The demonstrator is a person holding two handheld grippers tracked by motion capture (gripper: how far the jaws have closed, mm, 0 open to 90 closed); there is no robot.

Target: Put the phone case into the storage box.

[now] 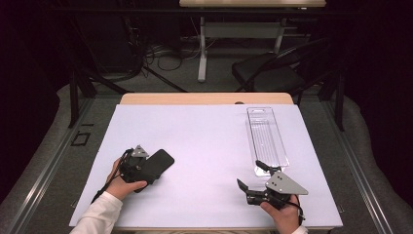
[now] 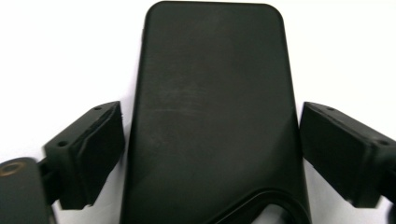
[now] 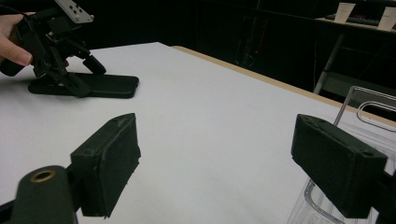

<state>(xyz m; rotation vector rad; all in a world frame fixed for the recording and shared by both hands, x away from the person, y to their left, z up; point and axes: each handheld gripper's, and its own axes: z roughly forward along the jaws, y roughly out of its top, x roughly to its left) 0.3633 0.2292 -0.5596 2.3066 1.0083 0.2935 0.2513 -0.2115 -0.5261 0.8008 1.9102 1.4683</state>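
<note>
A black phone-sized slab lies flat on the white table sheet, at the front left. My left gripper straddles its near end. In the left gripper view the slab runs up between the two pads, and a thin strip of white shows on each side, so the pads stand just off its edges. My right gripper hovers at the front right, open, with bare table between its fingers. In the right gripper view the left gripper sits over the slab at the upper left.
A clear plastic tray lies lengthwise at the right side of the sheet, just beyond my right gripper; its rim shows in the right gripper view. A wooden table edge borders the far side. A dark chair stands beyond.
</note>
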